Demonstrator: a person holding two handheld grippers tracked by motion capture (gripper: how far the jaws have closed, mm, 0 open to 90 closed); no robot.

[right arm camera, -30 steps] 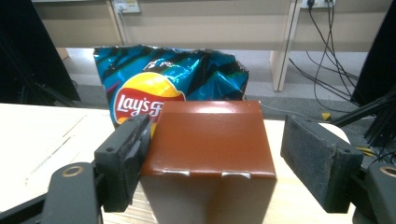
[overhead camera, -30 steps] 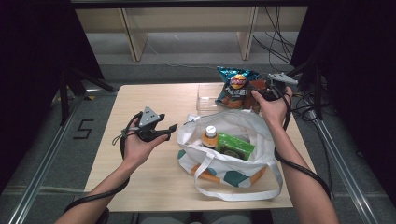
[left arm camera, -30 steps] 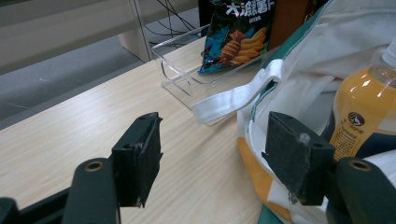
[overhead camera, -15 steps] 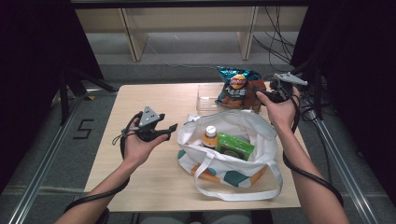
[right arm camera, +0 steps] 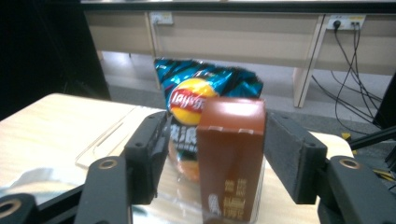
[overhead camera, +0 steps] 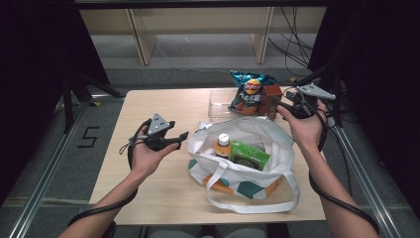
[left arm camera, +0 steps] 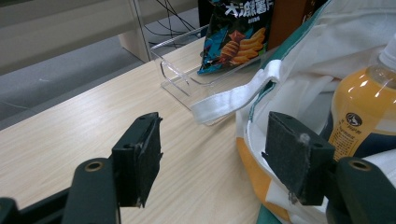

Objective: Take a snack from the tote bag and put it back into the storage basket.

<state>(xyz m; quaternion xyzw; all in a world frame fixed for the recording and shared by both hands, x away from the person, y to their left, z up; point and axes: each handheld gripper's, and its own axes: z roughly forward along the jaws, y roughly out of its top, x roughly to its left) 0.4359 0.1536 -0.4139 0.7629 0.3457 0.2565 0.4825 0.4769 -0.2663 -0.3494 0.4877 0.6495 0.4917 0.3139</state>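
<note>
A brown carton (overhead camera: 271,99) stands upright in a clear tray (overhead camera: 218,104) at the table's far right, in front of a blue chips bag (overhead camera: 250,89). My right gripper (overhead camera: 280,105) reaches in from the right and its jaws have just been closing. In the right gripper view the carton (right arm camera: 231,154) stands between the jaws of this gripper (right arm camera: 215,140), with a gap still showing at the left pad (right arm camera: 154,149). My left gripper (overhead camera: 182,137) hovers open beside a white tote bag (overhead camera: 257,134). The bag holds an orange drink bottle (overhead camera: 223,146) and a green packet (overhead camera: 249,154).
The tote's strap (left arm camera: 233,95) drapes towards the tray (left arm camera: 180,77) in the left gripper view, with the bottle (left arm camera: 362,112) close by the right jaw. Bare wooden table (overhead camera: 148,109) lies to the left. Black curtains and cables flank the table.
My right hand has shifted to the right and a little up, and its jaws have narrowed around the carton. The left hand and the bag have kept still.
</note>
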